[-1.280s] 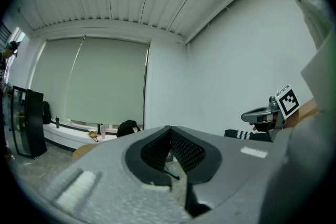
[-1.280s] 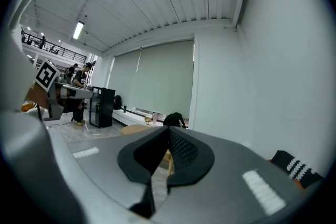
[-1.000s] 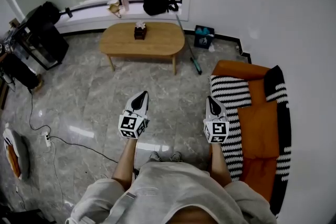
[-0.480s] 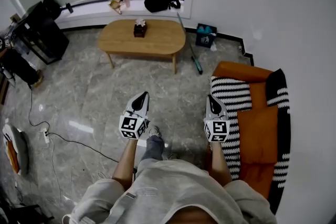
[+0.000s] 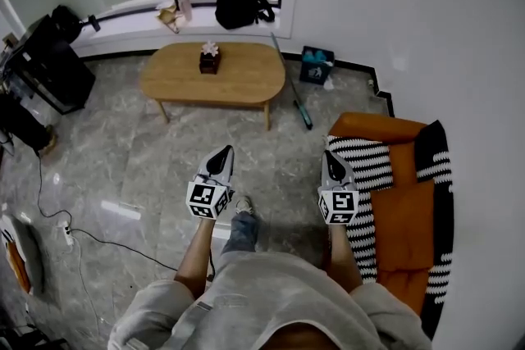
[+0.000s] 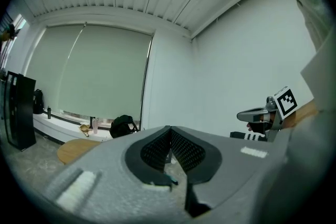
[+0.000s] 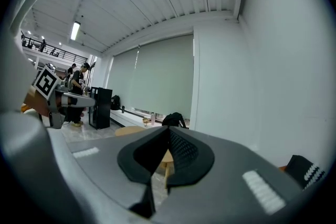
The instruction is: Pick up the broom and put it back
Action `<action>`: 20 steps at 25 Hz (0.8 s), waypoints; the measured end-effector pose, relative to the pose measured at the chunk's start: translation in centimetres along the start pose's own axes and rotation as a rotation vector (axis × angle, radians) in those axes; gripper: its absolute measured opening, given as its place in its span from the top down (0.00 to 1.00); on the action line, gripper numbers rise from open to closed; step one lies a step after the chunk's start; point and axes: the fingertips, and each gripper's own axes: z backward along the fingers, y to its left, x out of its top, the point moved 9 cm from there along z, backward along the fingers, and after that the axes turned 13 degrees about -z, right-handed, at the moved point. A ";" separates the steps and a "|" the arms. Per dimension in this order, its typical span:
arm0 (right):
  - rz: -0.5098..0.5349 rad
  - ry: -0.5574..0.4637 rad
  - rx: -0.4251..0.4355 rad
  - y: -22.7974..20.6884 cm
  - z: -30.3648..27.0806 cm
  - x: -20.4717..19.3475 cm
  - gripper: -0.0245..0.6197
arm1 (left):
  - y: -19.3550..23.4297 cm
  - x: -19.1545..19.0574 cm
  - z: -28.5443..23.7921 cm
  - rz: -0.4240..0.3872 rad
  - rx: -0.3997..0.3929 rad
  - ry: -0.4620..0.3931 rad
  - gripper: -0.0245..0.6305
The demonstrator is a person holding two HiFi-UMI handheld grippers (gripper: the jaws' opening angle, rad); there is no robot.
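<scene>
Stepping closer made the table (image 5: pixel 238 82) and the broom (image 5: pixel 303 112) look a little nearer than they did a second before. One of my feet came out in front of me too. Both grippers came along with me, held out low over the floor.

My left gripper (image 5: pixel 224 152) was closed tight, with nothing between its jaws. My right gripper (image 5: pixel 331 156) was closed too, and it was also empty. Neither one was near the broom yet.

Past the right end of the table was the broom, well ahead of my right gripper. It was a long thin stick on a slant. Its far end was up by the wall under the window, and its near end was down on the floor. The near end looked darker, but I could not tell which end had the brush.

I thought the broom would be light and stiff. I also thought the smooth stick could slip or swing if I took it by one end. So I judged the best spot to hold was near the middle of the stick, with the jaws squeezing across it. First I had to open a gripper.
</scene>
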 end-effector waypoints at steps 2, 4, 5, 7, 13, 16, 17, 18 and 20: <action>-0.003 0.004 -0.010 0.0 -2.6 0.5 0.96 | 1.9 -0.2 -2.2 -0.011 -0.022 0.008 0.97; -0.008 0.008 -0.019 0.2 -5.2 1.1 0.96 | 3.9 -0.2 -4.3 -0.015 -0.041 0.016 0.97; -0.009 0.011 -0.024 0.5 -6.5 1.4 0.96 | 5.0 -0.3 -5.3 -0.017 -0.048 0.019 0.97; -0.005 0.014 -0.031 0.9 -9.2 2.1 0.96 | 7.3 -0.3 -7.2 -0.018 -0.062 0.021 0.97; 0.006 0.006 -0.051 1.3 -17.4 4.1 0.96 | 14.0 -0.1 -13.1 -0.021 -0.087 -0.002 0.97; 0.009 -0.003 -0.059 1.4 -20.9 4.7 0.96 | 17.0 -0.3 -15.5 -0.019 -0.097 -0.011 0.97; 0.009 -0.004 -0.059 1.6 -22.0 4.8 0.96 | 17.9 -0.4 -16.2 -0.017 -0.097 -0.012 0.97; 0.010 -0.004 -0.058 1.8 -22.9 4.9 0.96 | 18.8 -0.5 -16.8 -0.015 -0.096 -0.013 0.97; 0.014 0.001 -0.054 2.1 -24.4 4.9 0.96 | 20.2 -0.7 -17.9 -0.008 -0.095 -0.015 0.97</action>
